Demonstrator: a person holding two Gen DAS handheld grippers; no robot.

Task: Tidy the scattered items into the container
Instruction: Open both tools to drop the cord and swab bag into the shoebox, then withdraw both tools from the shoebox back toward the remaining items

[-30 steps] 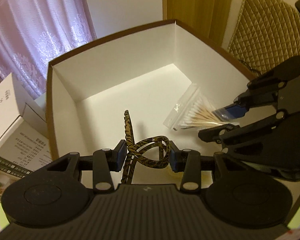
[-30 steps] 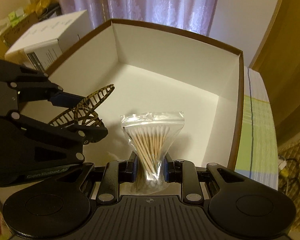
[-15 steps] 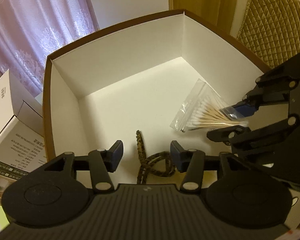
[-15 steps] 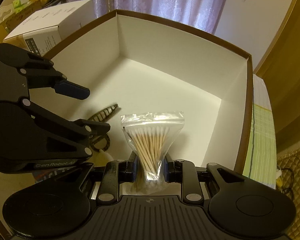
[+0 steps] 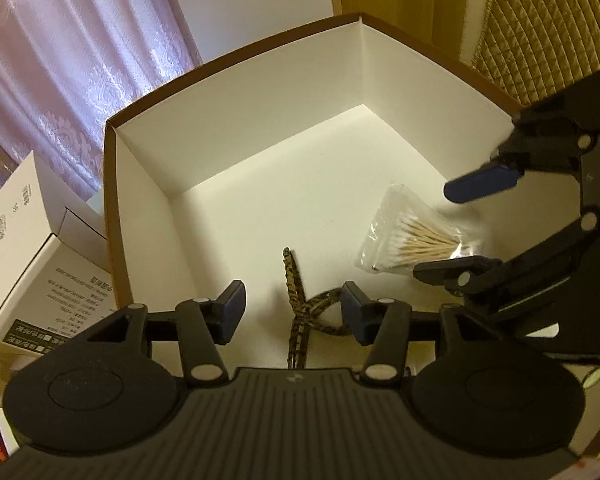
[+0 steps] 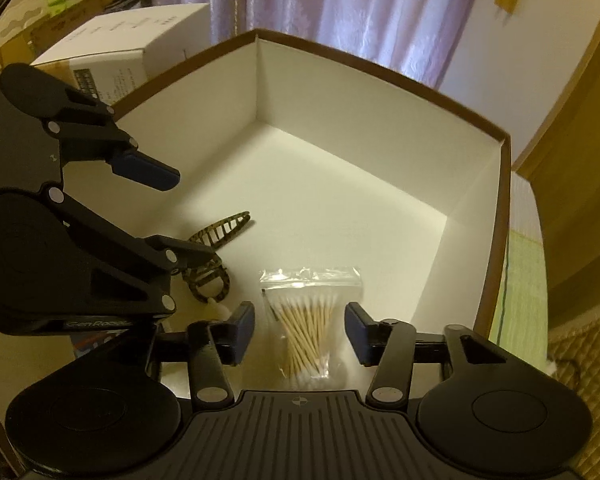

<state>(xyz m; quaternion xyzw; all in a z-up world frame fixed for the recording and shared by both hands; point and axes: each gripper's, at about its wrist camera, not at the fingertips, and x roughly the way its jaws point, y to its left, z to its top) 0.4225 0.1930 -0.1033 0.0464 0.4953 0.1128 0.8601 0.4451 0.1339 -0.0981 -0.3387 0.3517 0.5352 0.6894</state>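
Both claws spread wide over the box [image 5: 236, 92], nothing gripped. Left claw [image 5: 293, 312] released, blue pads apart, hanging above the clip [image 5: 300, 312] — a brown-and-yellow mottled hair clip lying on the white box floor near the near wall. Same clip [image 6: 216, 256] in the right view, partly behind the left claw [image 6: 168, 216], at the left of the box [image 6: 496, 216]. Right claw [image 6: 300, 330] likewise released, pads either side of the swab bag [image 6: 312, 312] and clear of it. Bag [image 5: 408, 236] flat on the floor, right of the clip, apart from it — sealed top pointing to the far wall. Right claw [image 5: 460, 232] entering from the right in the left view. White cartons [image 5: 32, 264] outside the box at left, against a pink curtain [image 5: 60, 60].
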